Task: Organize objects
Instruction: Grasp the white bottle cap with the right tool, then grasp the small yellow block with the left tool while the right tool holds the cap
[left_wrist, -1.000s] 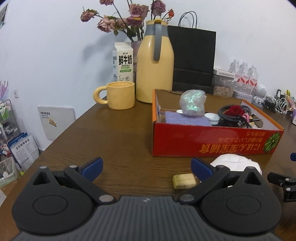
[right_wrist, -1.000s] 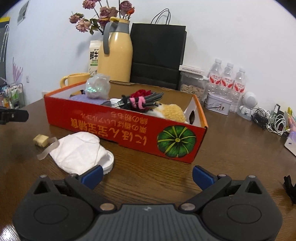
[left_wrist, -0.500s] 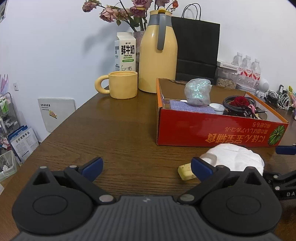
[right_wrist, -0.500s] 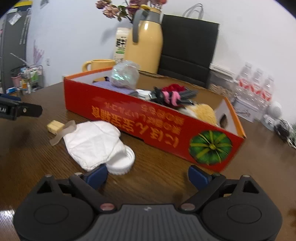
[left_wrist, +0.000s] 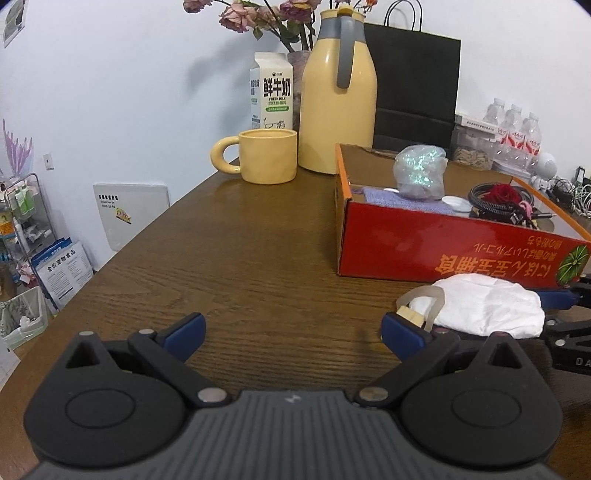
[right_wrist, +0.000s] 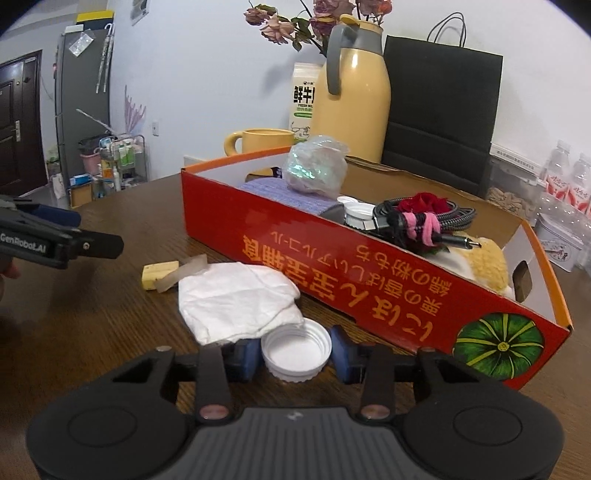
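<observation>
The right gripper (right_wrist: 295, 356), jaws just closing, clasps the white lid (right_wrist: 295, 349) directly before the red box (right_wrist: 369, 266), the left gripper (left_wrist: 291, 334) open.

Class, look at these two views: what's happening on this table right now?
A person is tidying loose items into the red box with two handheld grippers. The right gripper has just been closing its jaws around a white bottle cap lying open side up beside a crumpled white cloth. The left gripper hangs open over the table, holding nothing.
</observation>
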